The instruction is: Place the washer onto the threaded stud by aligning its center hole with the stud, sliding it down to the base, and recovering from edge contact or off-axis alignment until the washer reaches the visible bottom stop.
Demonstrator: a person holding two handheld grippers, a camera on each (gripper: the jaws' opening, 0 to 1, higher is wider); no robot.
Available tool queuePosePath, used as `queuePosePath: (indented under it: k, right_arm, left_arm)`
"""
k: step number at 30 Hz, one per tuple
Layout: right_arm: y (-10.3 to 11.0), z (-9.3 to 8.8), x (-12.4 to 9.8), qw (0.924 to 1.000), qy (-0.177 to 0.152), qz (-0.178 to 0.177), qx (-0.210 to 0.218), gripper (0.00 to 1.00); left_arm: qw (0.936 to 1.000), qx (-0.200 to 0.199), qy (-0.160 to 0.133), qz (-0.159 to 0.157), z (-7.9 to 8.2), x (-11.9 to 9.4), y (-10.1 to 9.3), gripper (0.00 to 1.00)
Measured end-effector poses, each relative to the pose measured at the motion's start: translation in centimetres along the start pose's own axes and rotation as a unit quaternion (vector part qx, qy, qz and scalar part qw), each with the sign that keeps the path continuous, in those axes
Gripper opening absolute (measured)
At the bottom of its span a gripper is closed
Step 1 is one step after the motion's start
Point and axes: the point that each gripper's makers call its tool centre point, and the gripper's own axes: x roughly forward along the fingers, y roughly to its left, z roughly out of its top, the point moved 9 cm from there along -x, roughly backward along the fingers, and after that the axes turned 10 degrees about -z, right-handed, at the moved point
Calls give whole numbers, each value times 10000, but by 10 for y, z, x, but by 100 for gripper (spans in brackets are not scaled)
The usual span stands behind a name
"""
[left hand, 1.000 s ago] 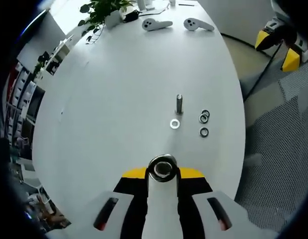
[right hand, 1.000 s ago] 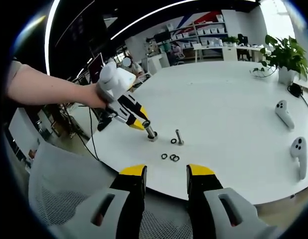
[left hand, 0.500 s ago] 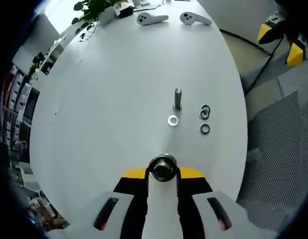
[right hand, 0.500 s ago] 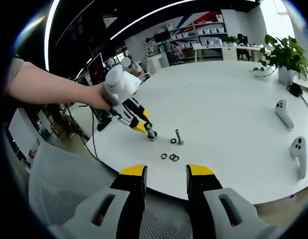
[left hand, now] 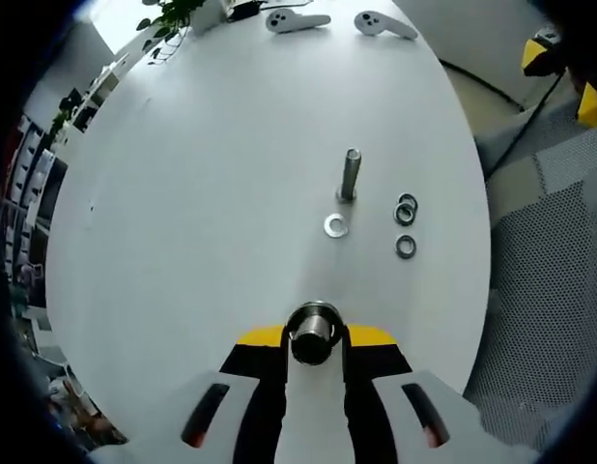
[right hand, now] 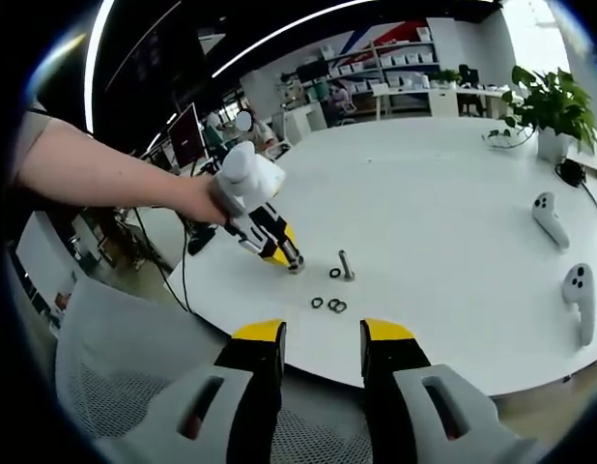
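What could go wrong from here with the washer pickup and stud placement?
1. The silver washer lies flat on the white table, close to the threaded stud; a grab there could bump the stud.
2. The left tool looks shut on a metal ring; if so, it cannot take the washer too.
3. Three dark rings sit nearby and could get picked by mistake.

no readable text, labels, brands or numbers on anything
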Motion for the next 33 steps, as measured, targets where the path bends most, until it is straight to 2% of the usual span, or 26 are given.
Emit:
queuePosePath:
  k: [5, 16, 21, 26, 29, 31, 33]
  right_arm:
    - [-1, 0, 0, 10000, 11, -16, 11, 33]
    - [-1, -1, 0, 10000, 38, -33, -3, 33]
    - [-1, -1, 0, 10000, 30, -56, 20, 32]
    - [-1, 0, 0, 10000, 26, -46, 0, 32]
    - [-1, 0, -1, 10000, 13, -89, -14, 30]
    - [-2, 1, -1, 9999, -31, -112, 5, 30]
    - [-2, 0, -1, 9999, 13, -97, -41, 30]
  left_arm:
    - [10000, 26, 71, 5, -1, 7, 0, 19]
    - [9999, -94, -37, -68, -2, 9, 2, 21]
    - [9996, -113, -248, 68, -3, 7, 1, 32]
    - [9990, -62, -382, 228, -6, 1, -2, 33]
    - [9986, -140, -441, 260, -12, -3, 0, 37]
    - [9972, -307, -600, 313, -15, -8, 1, 36]
    - [9942, -507, -877, 369, -15, -13, 0, 36]
